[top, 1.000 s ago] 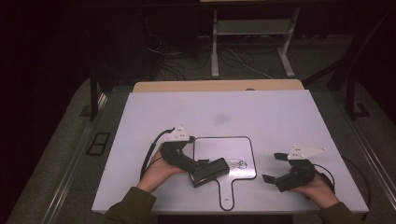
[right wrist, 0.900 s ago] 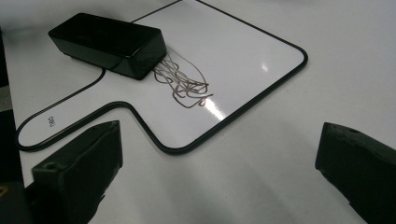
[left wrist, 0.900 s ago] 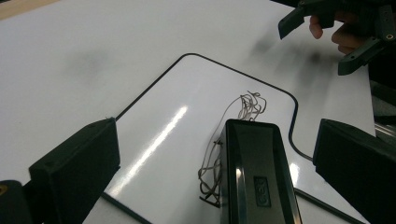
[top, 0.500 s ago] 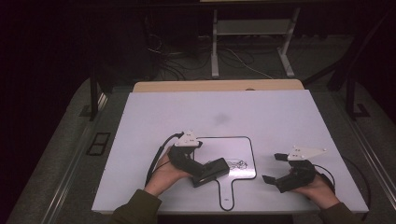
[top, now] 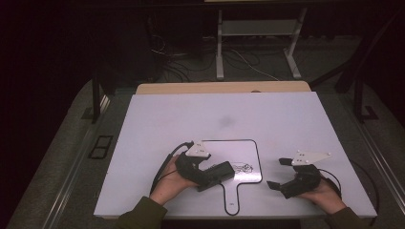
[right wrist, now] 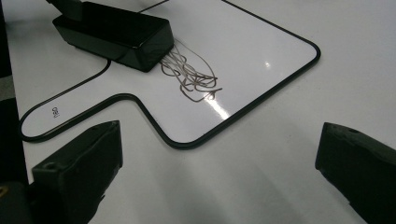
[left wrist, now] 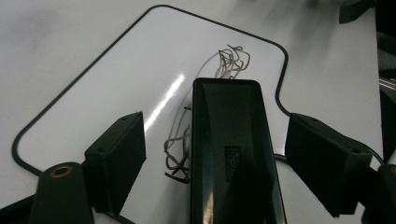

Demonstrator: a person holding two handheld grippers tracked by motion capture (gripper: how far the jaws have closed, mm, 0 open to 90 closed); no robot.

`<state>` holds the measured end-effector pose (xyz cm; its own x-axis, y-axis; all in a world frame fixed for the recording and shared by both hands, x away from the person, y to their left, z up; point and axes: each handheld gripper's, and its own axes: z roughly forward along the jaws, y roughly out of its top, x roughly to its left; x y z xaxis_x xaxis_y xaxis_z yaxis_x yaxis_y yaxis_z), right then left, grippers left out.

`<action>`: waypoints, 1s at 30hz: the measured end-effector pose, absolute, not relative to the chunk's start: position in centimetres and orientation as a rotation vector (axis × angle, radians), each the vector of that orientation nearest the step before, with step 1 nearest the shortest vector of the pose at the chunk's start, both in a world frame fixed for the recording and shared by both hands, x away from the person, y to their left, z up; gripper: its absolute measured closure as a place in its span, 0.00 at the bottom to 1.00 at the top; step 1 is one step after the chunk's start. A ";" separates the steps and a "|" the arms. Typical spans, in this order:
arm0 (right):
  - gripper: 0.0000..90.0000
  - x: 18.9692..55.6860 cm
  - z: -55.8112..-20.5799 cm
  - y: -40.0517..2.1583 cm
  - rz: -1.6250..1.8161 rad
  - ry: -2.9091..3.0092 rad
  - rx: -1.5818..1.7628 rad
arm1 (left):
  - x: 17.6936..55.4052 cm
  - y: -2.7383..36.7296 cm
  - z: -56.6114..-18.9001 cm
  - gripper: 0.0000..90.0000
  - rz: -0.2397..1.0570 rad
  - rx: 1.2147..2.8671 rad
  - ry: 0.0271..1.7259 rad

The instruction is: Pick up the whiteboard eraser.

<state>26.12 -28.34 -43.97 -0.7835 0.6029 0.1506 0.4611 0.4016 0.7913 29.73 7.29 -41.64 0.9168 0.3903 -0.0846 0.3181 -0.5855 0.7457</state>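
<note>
Left tool [top: 224, 174]: we see its jaws standing either side of the black eraser [left wrist: 233, 154], gaps showing on both sides, pads not yet pressing; the jaws have just been closing. Eraser lies flat on the small whiteboard [top: 241, 152], its far end touching a tangle of scribble [left wrist: 229, 60]. Board sits on the white table [top: 215, 114], near the front edge. Right tool [top: 279, 174]: we note jaws spread wide, nothing between them, resting right of the board.

White table [top: 157, 124]: paddle whiteboard [top: 239, 148], black eraser [top: 217, 174] atop.
</note>
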 end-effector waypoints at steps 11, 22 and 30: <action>0.00 26.2 -44.0 -28.3 1.319 2.496 0.951 | 29.2 6.3 -42.3 0.26 0.092 2.321 0.478; 0.00 26.1 -44.0 -28.3 1.318 2.495 0.952 | 29.0 5.7 -43.0 0.33 0.093 2.381 0.471; 0.00 26.2 -44.1 -28.3 1.314 2.499 0.952 | 29.0 5.6 -43.2 0.37 0.093 2.396 0.488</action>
<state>26.17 -28.33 -44.06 -0.7840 0.6036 0.1449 0.4613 0.4104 0.7866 28.95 5.63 -43.23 0.9272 0.3694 -0.0622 0.3210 -0.6977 0.6405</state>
